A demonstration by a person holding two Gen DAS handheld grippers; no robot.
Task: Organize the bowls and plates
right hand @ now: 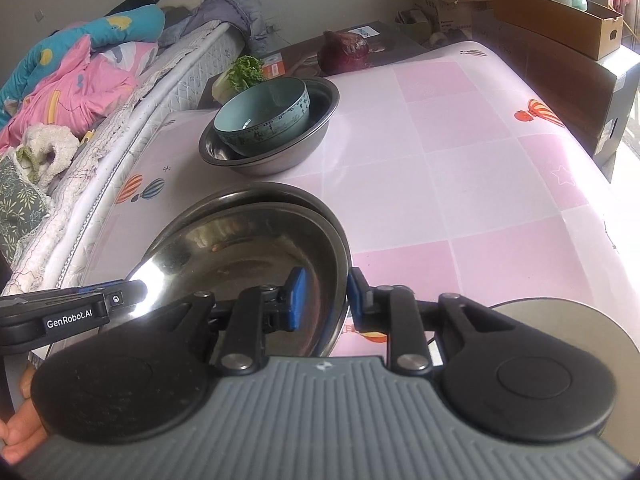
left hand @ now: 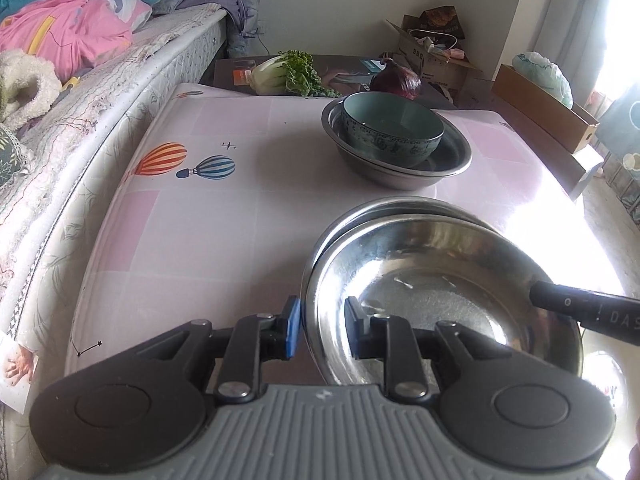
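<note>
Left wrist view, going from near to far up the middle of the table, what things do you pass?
Left hand-held gripper → shiny steel dish astride its fingers → teal bowl nested in a steel basin → red cabbage beyond the table's far edge.

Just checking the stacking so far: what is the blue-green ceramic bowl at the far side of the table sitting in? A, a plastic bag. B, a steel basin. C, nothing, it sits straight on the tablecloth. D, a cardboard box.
B: the blue-green ceramic bowl sits nested inside a wider steel basin, whose rim rings it in both wrist views.
</note>
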